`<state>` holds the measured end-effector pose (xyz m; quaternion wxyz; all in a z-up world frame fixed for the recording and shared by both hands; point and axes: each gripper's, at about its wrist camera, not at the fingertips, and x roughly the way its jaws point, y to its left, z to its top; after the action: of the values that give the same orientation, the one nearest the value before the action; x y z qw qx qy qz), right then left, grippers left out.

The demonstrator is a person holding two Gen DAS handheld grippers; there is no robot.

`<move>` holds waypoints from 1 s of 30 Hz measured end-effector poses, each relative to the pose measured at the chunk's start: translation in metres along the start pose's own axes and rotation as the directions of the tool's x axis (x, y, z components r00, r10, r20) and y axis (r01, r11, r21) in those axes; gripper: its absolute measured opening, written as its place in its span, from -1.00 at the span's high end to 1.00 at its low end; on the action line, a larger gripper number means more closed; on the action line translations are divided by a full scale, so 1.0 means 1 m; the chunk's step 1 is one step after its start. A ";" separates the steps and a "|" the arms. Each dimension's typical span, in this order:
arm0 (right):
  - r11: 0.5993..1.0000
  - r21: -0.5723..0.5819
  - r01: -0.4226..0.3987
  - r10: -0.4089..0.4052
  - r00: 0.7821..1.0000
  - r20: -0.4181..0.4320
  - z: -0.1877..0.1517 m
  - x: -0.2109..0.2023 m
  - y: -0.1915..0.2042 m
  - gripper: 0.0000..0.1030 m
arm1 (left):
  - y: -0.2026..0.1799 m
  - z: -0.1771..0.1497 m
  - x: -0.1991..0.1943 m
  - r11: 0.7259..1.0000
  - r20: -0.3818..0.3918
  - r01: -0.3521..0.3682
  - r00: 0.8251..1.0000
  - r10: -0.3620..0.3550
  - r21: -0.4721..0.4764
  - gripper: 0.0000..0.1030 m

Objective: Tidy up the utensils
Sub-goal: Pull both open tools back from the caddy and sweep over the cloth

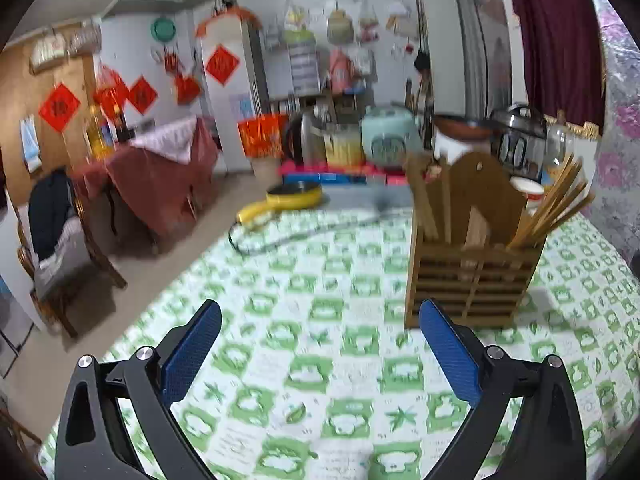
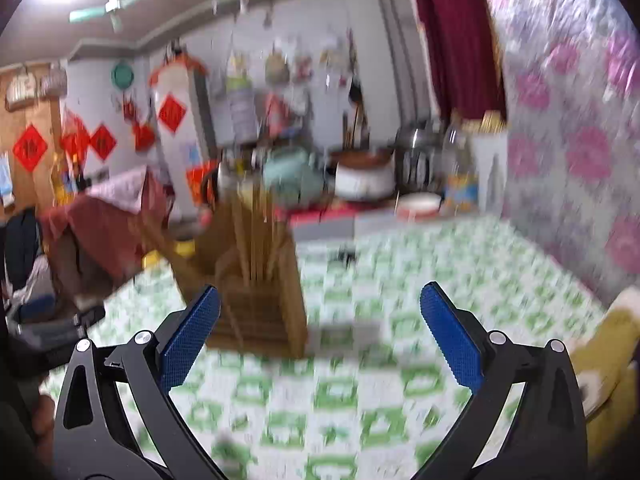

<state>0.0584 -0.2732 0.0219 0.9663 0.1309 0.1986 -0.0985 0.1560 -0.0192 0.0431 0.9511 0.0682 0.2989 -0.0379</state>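
Fingers of both grippers are spread wide and nothing is held between them. On the left gripper (image 1: 320, 344) the right-hand pad (image 1: 450, 354) is seen just in front of the lower left corner of the wooden chopstick holder (image 1: 474, 280), so the holder lies ahead and to the right of that gap; whether the pad touches it cannot be told. On the right gripper (image 2: 320, 328) the left-hand pad (image 2: 192, 336) overlaps the holder's near face, and the holder is found ahead and to the left. The holder thus stands between the two grippers, upright on the green-patterned tablecloth (image 1: 320, 380). Its chopsticks (image 1: 556, 208) rise with their long axes near vertical, one bundle fanning out to the right. Neither hand is judged clearly nearer. Farther back, a yellow pan (image 1: 294, 194) is seen near the table's far edge.
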 end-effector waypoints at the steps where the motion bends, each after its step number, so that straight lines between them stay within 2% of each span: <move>1: 1.000 -0.004 -0.018 0.018 0.999 -0.031 -0.004 0.007 0.002 -0.88 | 0.000 0.000 0.003 1.000 -0.013 0.007 1.000 -0.007 -0.005 -0.89; 9: 0.999 -0.020 -0.035 0.035 0.999 -0.034 -0.007 0.007 0.005 -0.88 | -0.001 -0.006 0.017 1.000 -0.066 0.007 0.998 -0.008 -0.013 -0.89; 17: 0.998 -0.048 -0.045 0.042 0.997 -0.063 -0.022 0.008 0.021 -0.88 | -0.004 -0.011 0.010 1.000 -0.047 0.004 0.999 -0.005 -0.023 -0.89; 21: 0.995 -0.091 -0.042 0.034 0.996 -0.082 -0.031 0.012 0.031 -0.88 | -0.011 -0.013 0.005 1.000 -0.020 0.009 1.000 -0.009 0.012 -0.89; 30: 0.996 -0.068 -0.053 0.046 0.993 -0.112 -0.033 0.019 0.024 -0.88 | -0.013 -0.016 0.018 1.000 -0.067 0.026 0.997 -0.025 0.018 -0.89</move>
<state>0.0692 -0.2433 -0.0099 0.9600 0.1069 0.2519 -0.0600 0.1603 -0.0301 0.0187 0.9394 0.0744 0.3307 -0.0504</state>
